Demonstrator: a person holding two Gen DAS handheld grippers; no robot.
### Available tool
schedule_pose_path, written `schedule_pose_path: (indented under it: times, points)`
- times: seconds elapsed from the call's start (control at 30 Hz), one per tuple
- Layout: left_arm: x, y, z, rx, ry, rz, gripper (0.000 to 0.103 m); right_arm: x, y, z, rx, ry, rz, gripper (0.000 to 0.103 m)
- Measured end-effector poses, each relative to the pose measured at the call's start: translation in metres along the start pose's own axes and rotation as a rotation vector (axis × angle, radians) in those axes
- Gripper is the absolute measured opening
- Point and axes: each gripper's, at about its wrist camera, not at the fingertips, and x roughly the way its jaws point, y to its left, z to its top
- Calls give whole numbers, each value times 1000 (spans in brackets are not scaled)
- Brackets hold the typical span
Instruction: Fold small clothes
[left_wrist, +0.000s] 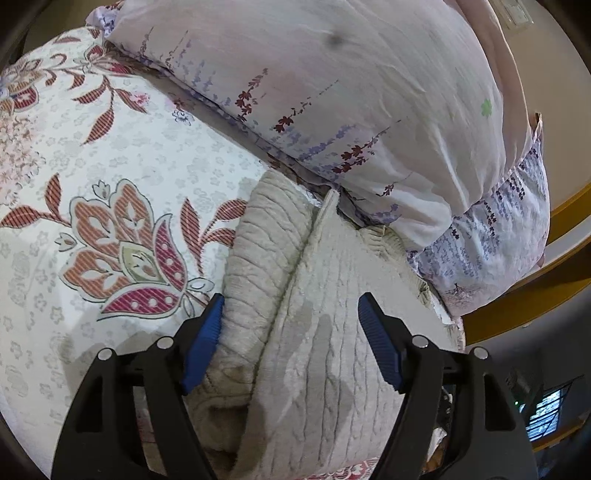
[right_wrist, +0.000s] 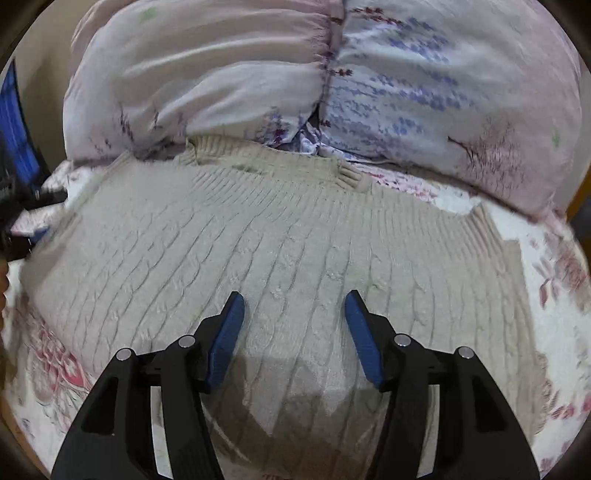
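Both views were evenly and softly lit, moderately bright, with no harsh glare. In the left wrist view the picture was sharp across the middle, and a grey shadow lay on the knitted sweater (left_wrist: 314, 332) at lower centre, between the blue pads. The right wrist view was softer: the sweater (right_wrist: 277, 251) showed motion blur, strongest toward the left and right edges, and a broad shadow darkened its lower centre. Fisheye bending curved straight lines near every edge, and dark vignetting filled the corners of both frames.
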Motion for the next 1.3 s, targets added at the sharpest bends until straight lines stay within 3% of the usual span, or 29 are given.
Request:
schedule_pose_path:
  times: [0.37,0.5,0.57,0.63,0.8,1.17,1.3]
  points:
    - [5,4,2,-61,8,-49,66,0,-5,-2,24,-5,26,60]
    - [7,4,1,-60,24,-46,55,-1,-5,-2,25,-9,26,60]
    - [10,4,1,-63,39,-42,45,-1,-4,-2,26,-10,26,60]
    - [12,5,1,-70,54,-42,28,-1,-4,-3,25,-11,27,60]
    - [8,-8,2,-45,49,-73,21,-1,-4,-2,23,-10,28,60]
    - [-7,-85,7,30,2,-317,17,1,-3,-1,11,-8,26,61]
    - [-1,-126,2,71,12,-379,16,-7,-20,1,96,-14,98,60]
